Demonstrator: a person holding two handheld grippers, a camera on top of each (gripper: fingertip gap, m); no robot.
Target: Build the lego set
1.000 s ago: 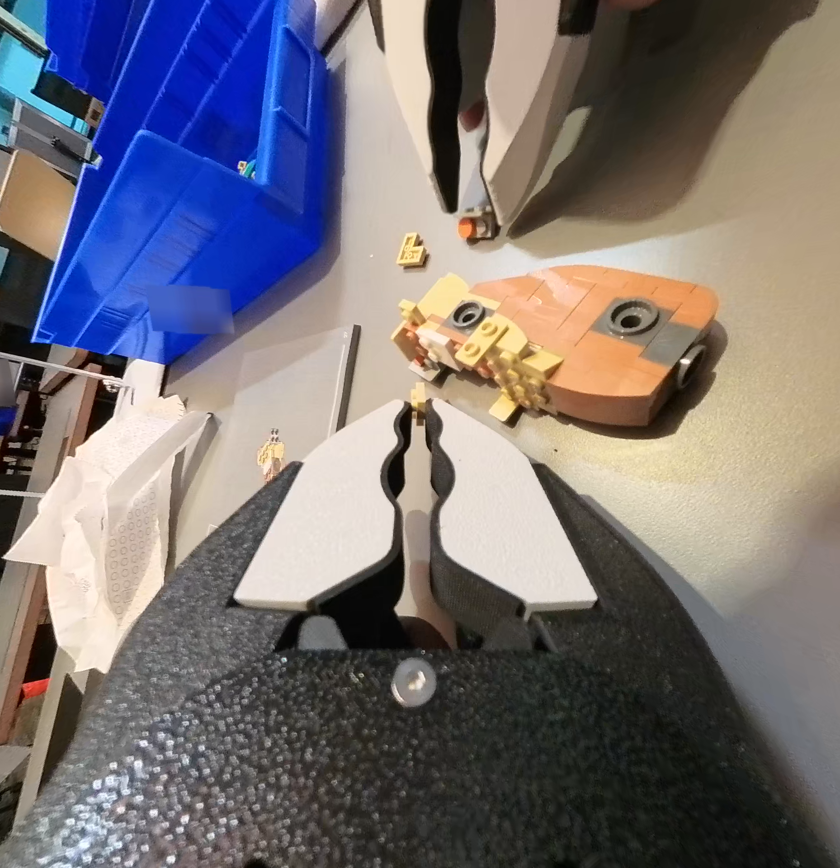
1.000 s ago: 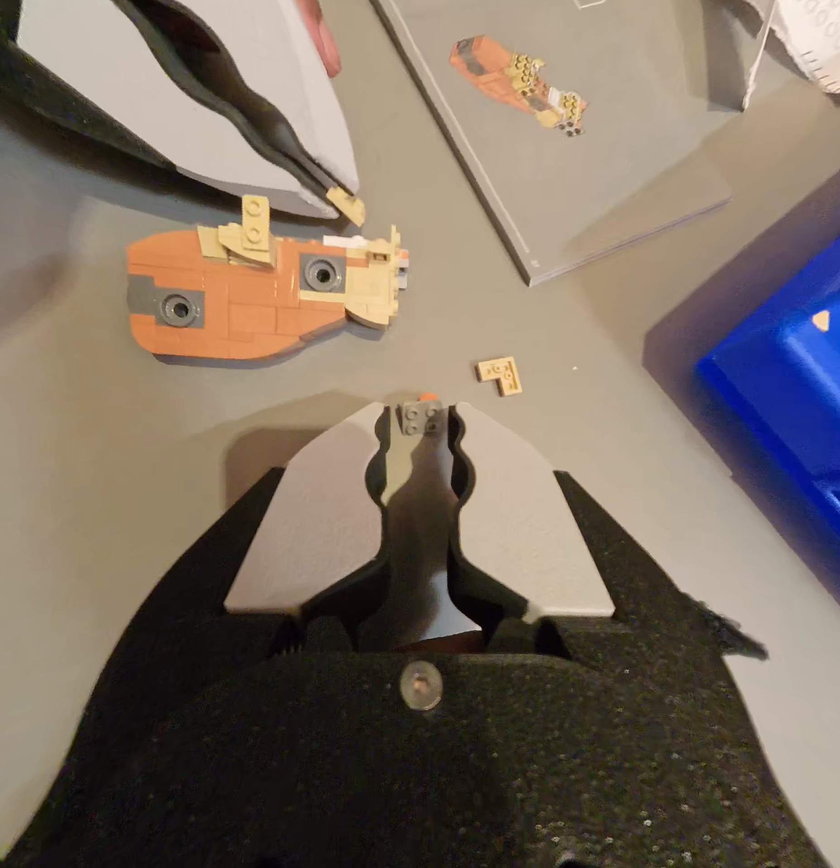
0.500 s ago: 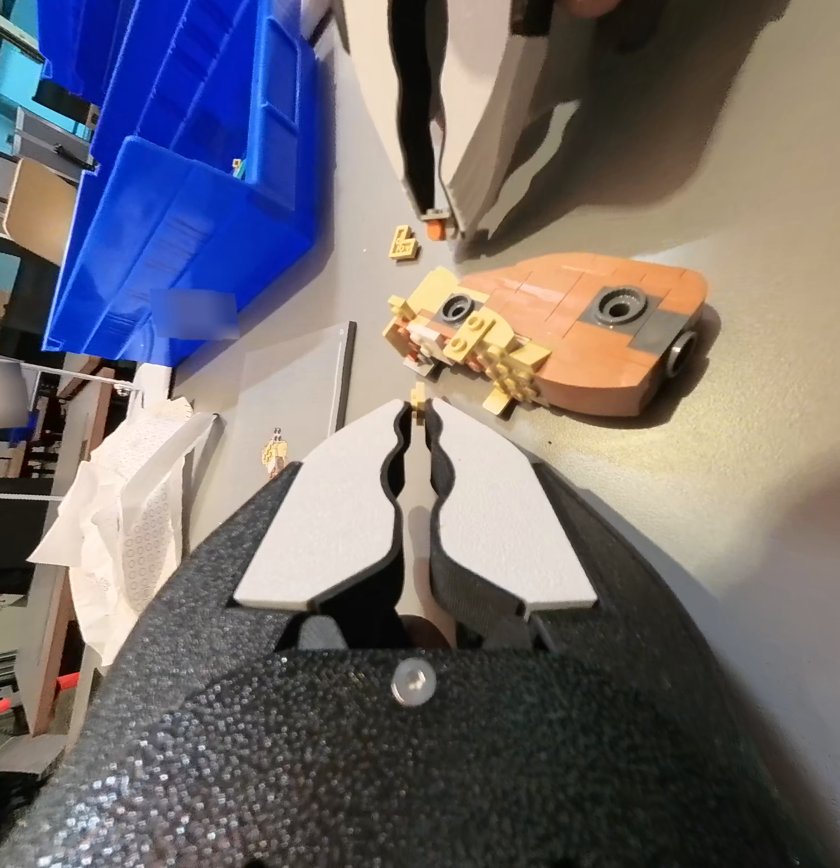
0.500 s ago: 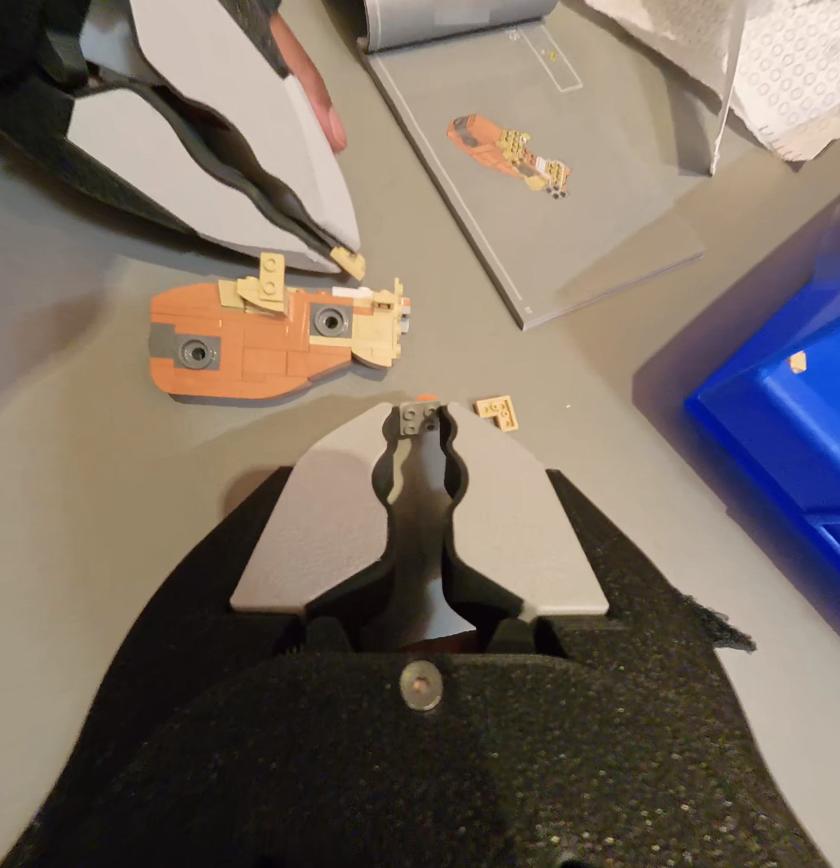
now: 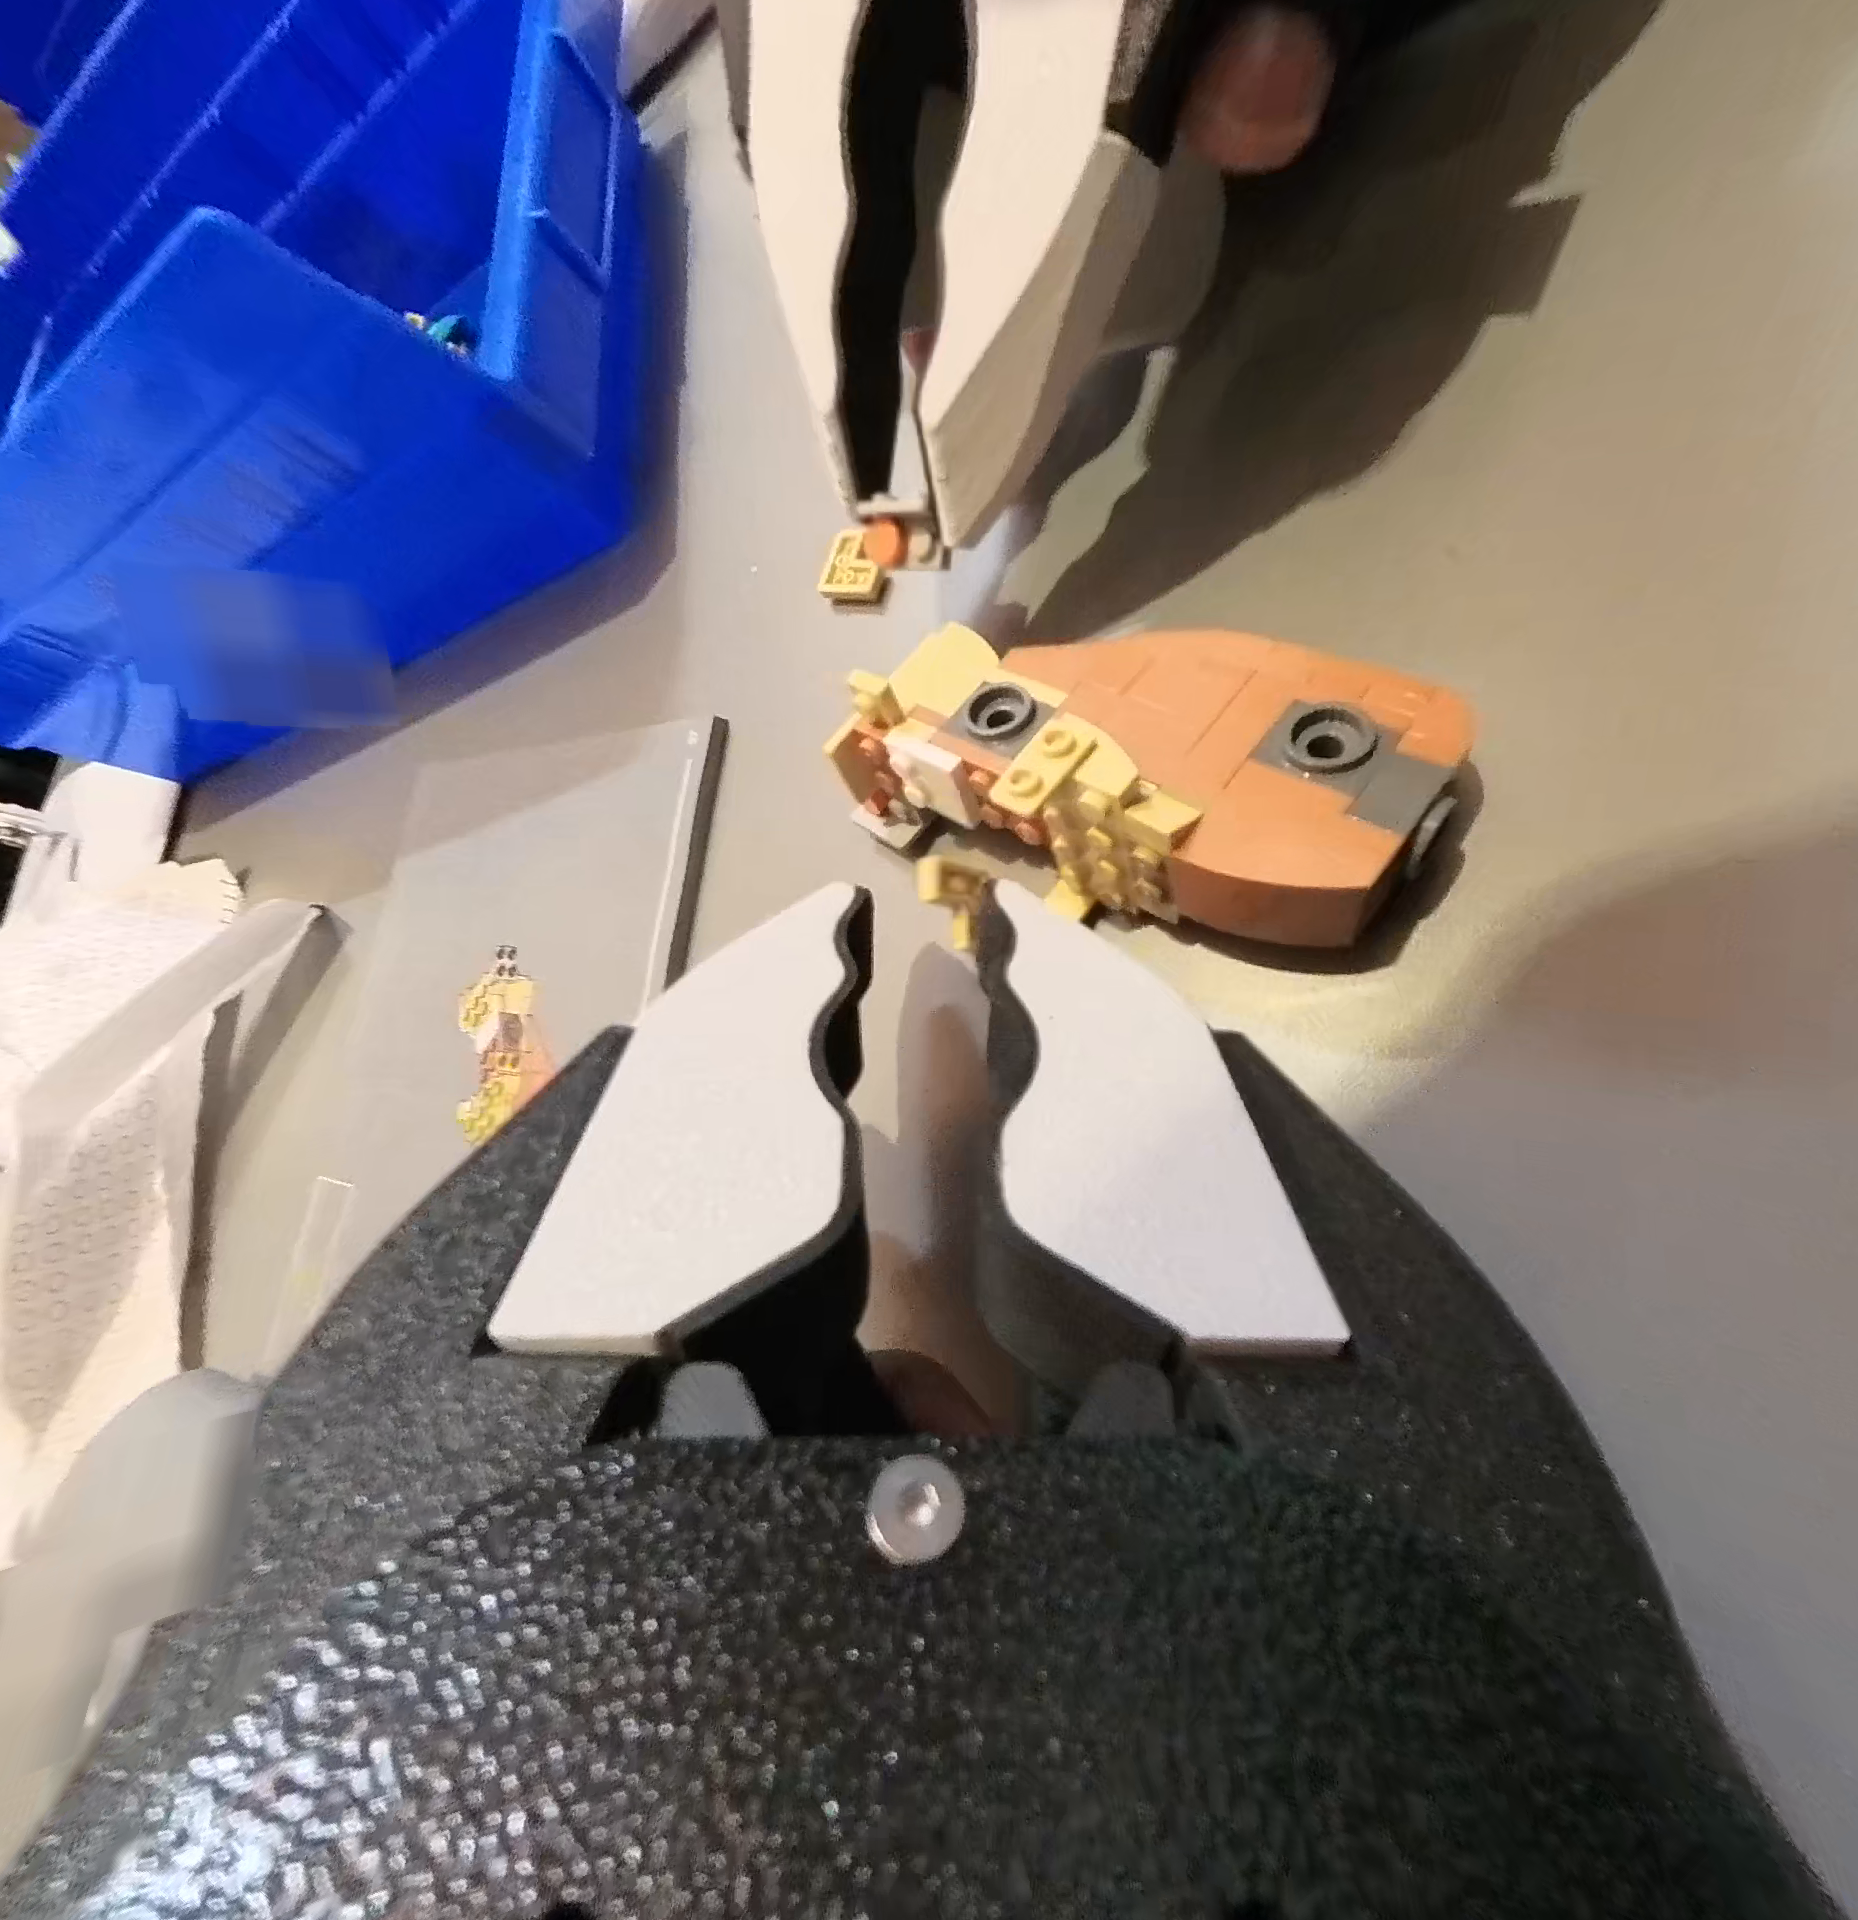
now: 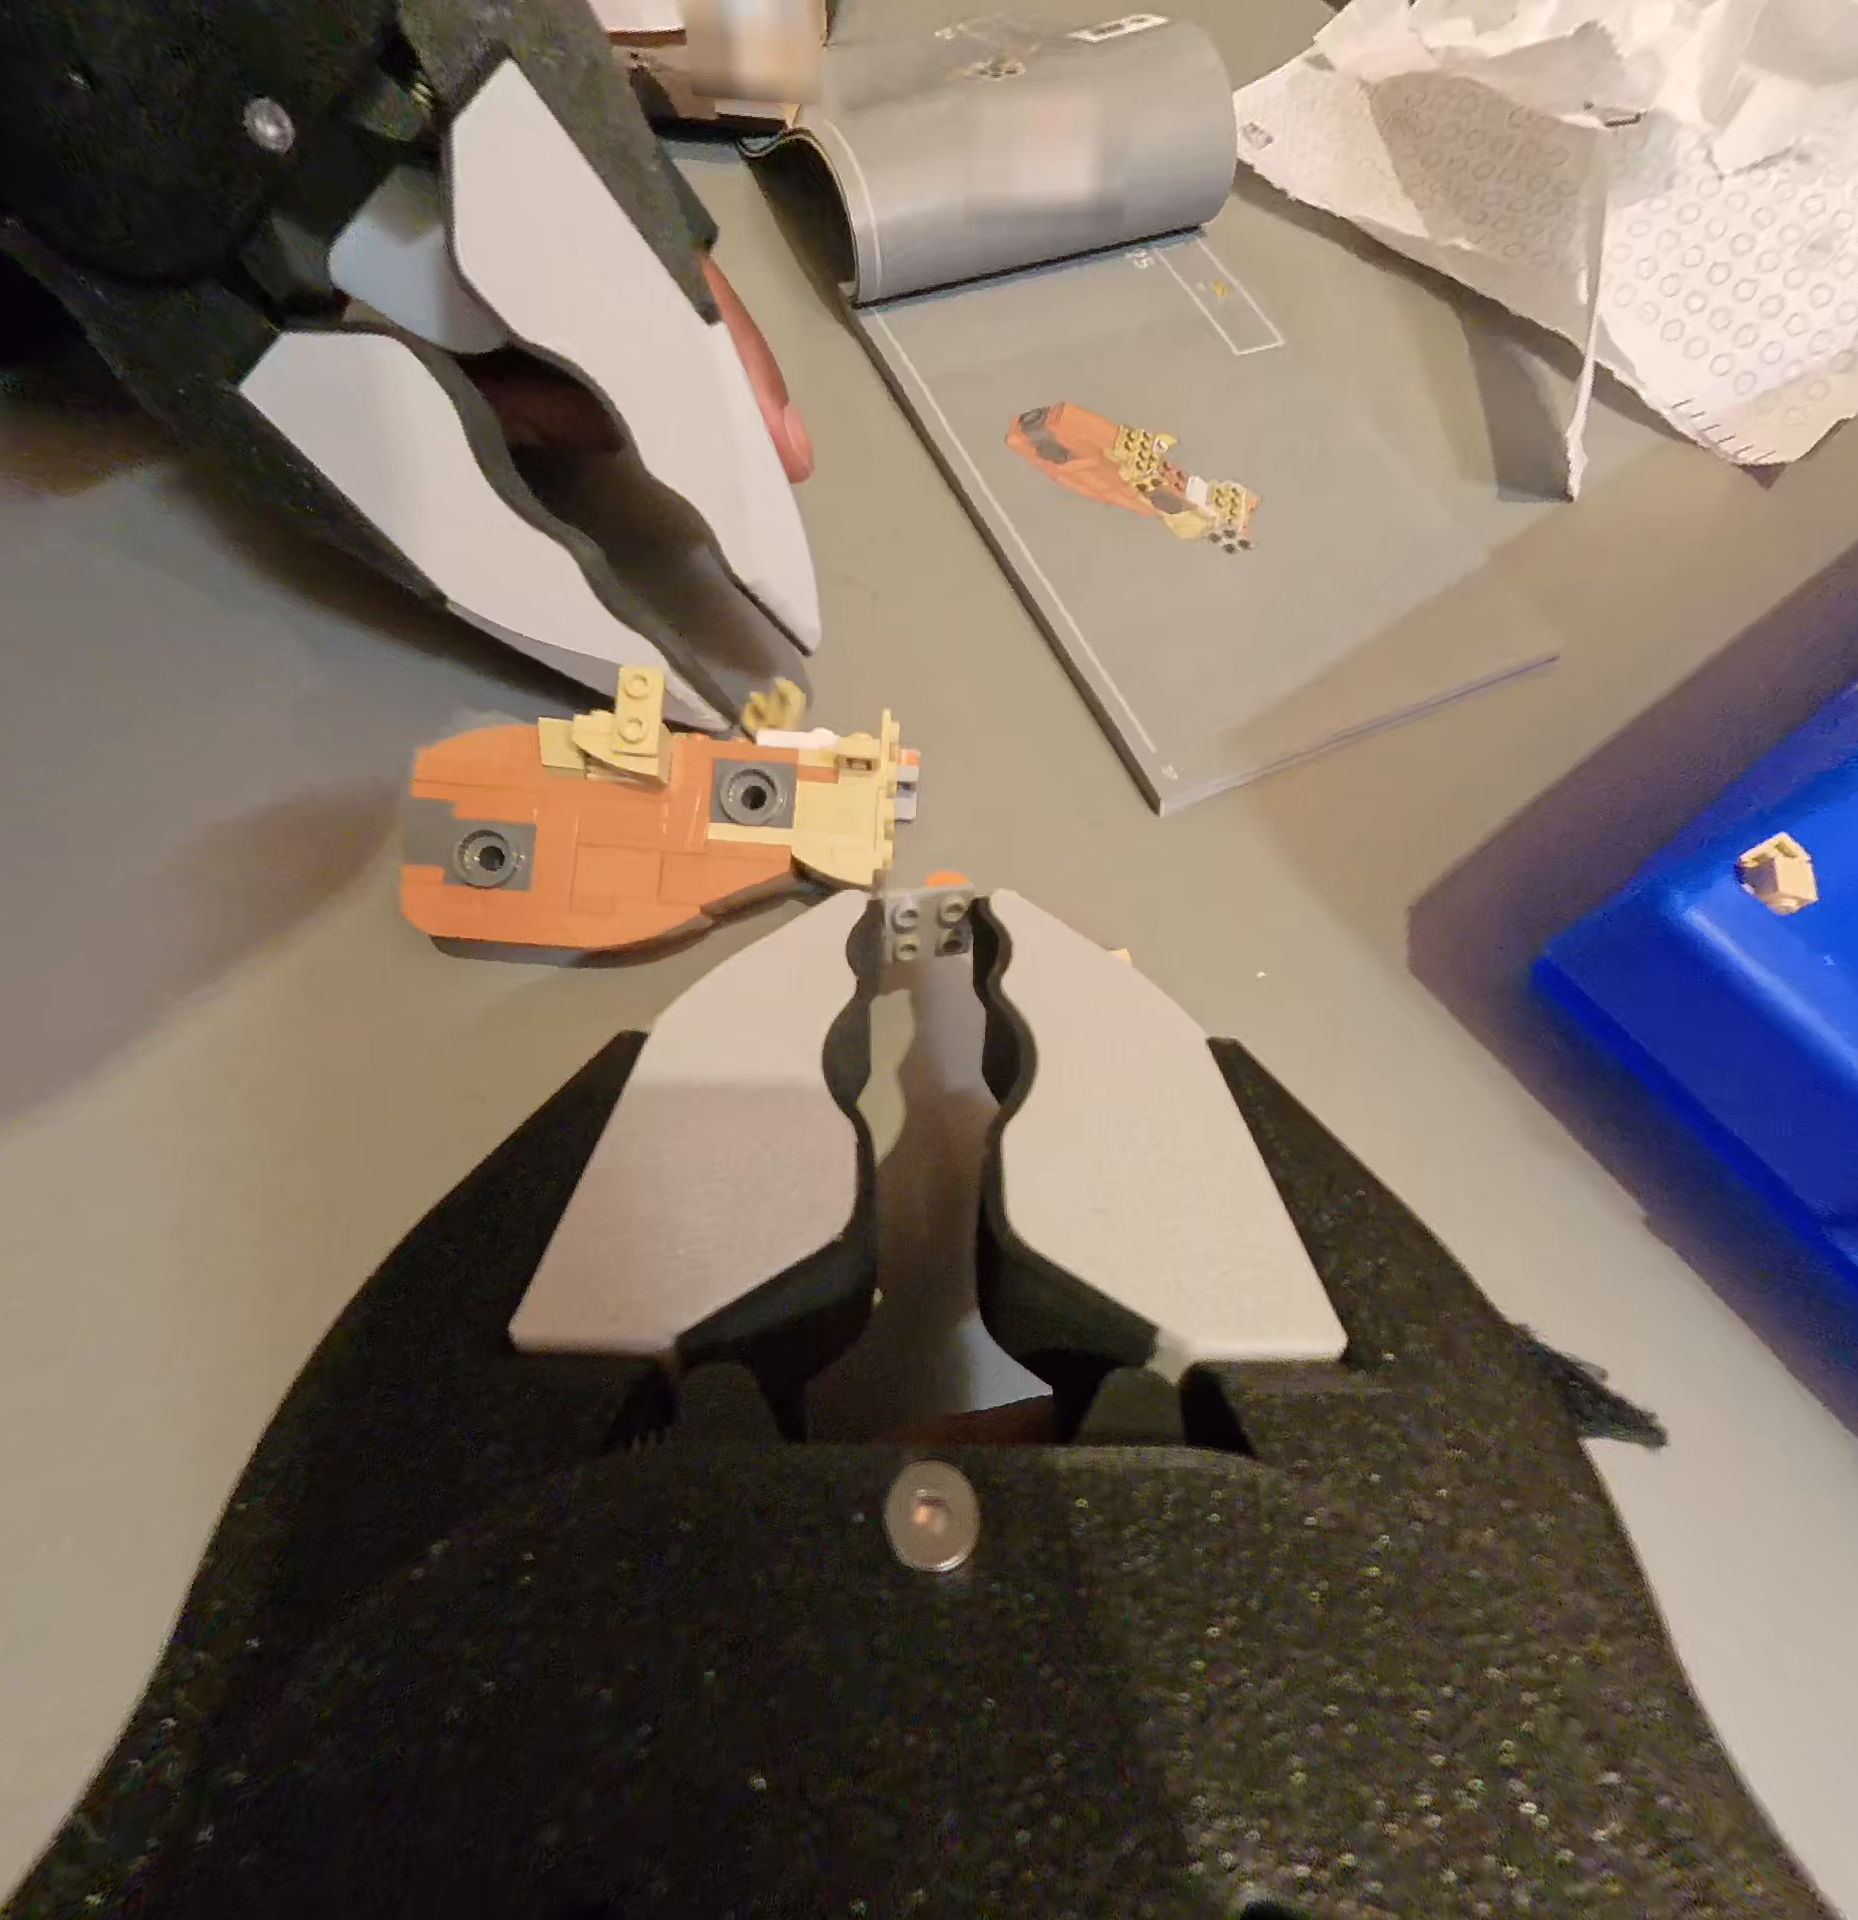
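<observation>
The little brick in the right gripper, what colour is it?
Dark grey brick, with an orange bit just behind it. The right wrist view shows it best.

Blue bin (image 5: pixel 281 416) is cropped by the frame edge, its contents too small to identify. Tan L-plate (image 6: pixel 1117 954) is mostly hidden behind right gripper (image 6: pixel 930 920).

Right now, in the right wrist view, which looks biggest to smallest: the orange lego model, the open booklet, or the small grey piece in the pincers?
1. Open booklet
2. Orange lego model
3. Small grey piece, smallest despite being nearest the camera.
</observation>
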